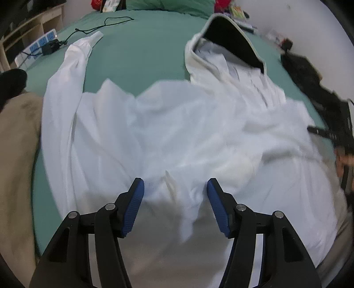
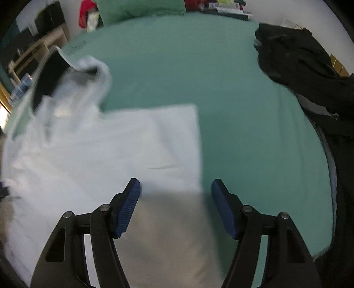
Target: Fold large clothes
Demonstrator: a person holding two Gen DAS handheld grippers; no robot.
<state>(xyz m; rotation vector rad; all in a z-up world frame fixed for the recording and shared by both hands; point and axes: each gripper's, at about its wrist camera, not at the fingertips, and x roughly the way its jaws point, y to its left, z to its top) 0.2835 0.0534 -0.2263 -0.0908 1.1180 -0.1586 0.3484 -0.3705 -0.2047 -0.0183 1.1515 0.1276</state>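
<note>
A large white hooded garment (image 1: 177, 133) lies spread on a green bed (image 1: 137, 51), its dark-lined hood (image 1: 230, 42) at the far right and one long sleeve (image 1: 66, 88) stretched up the left. My left gripper (image 1: 176, 188) hangs open above the crumpled lower part, nothing between its blue pads. In the right wrist view the same garment (image 2: 99, 150) shows a straight folded edge; my right gripper (image 2: 176, 190) stands open over that edge, empty. The hood (image 2: 55, 73) is at the upper left there. The right hand's tool shows at the left view's right edge.
A black garment (image 2: 309, 73) is heaped at the bed's right side. A beige cloth (image 1: 17, 155) lies at the left. A power strip (image 1: 35, 47) and black cable (image 1: 93, 28) rest at the far left corner. Green pillows (image 2: 141, 8) and clutter line the head.
</note>
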